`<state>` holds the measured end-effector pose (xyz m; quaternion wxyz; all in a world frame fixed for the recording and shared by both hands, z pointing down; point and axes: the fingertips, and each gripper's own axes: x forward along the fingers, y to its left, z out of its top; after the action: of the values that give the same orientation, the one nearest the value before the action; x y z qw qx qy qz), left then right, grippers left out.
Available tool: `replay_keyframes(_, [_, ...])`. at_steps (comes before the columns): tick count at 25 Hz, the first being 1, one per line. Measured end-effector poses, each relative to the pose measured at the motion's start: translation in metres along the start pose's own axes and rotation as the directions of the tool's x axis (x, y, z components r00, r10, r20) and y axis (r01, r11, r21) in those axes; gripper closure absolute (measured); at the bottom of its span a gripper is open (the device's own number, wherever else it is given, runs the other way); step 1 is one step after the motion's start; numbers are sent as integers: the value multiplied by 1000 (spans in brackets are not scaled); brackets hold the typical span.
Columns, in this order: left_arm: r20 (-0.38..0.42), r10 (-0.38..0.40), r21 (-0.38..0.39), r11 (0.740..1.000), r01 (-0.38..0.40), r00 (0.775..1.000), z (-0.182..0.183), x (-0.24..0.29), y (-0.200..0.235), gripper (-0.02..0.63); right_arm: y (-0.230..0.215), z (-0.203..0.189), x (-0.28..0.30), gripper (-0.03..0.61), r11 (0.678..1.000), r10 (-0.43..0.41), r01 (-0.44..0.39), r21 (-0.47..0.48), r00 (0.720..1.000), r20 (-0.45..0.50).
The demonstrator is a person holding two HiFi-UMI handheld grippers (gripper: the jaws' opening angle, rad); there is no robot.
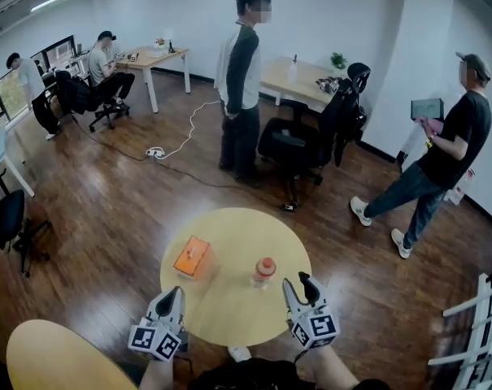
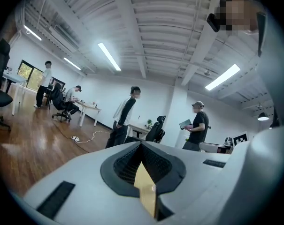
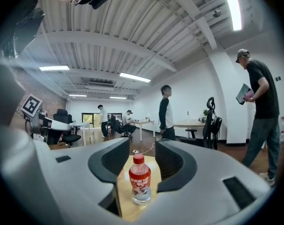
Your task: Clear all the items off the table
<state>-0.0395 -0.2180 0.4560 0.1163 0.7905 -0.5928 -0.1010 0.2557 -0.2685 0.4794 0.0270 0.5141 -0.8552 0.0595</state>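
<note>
A round yellow table (image 1: 229,315) stands in front of me in the head view. An orange box (image 1: 192,256) lies on its left part. A small clear bottle (image 1: 263,272) with a red cap and red label stands upright right of the middle. My right gripper (image 1: 298,285) is at the table's near right edge, open, pointing level at the bottle (image 3: 140,179). The bottle stands ahead of the jaws, apart from both. My left gripper (image 1: 174,293) hovers at the near left edge, shut and holding nothing. In the left gripper view only a sliver of table shows past the left gripper (image 2: 142,149).
A second round yellow table (image 1: 58,356) is at the bottom left. Beyond the table stand a black office chair (image 1: 298,145), a person (image 1: 241,88) and another person holding a tablet (image 1: 441,153). A white rack (image 1: 481,331) is at the right. A power strip (image 1: 154,151) and its cable lie on the floor.
</note>
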Motion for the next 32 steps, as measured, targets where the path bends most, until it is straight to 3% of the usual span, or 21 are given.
replay_keyframes(1, [-13,0,-1,1000,0,1000,-3,6,1,612,-2,-4,8,400,1000,3,-3,3,1000,-15])
replay_keyframes(4, [-59,18,-12,1000,-18,998,-16,17,8,612,-3,-25,29,314,1000,23,-22,13,996,-84])
replay_keyframes(7, [-119,47,-31,998,-51,992,-29,15,12,612,5,-53,38,297,998,60,-57,24,982,-181])
replay_keyframes(8, [-135,54,-36,998,-59,989,-33,17,14,612,6,-63,42,260,997,74,-70,28,975,-210])
replay_keyframes(12, [-179,72,-49,995,-83,981,-58,28,28,612,12,-106,63,247,995,101,-99,21,953,-285])
replay_keyframes(20, [-250,72,-52,995,-88,965,-94,54,40,612,11,-154,101,247,995,103,-99,29,946,-307])
replay_keyframes(32, [-289,40,-67,996,-62,956,-110,74,33,612,18,-164,130,265,984,163,-175,-17,945,-285])
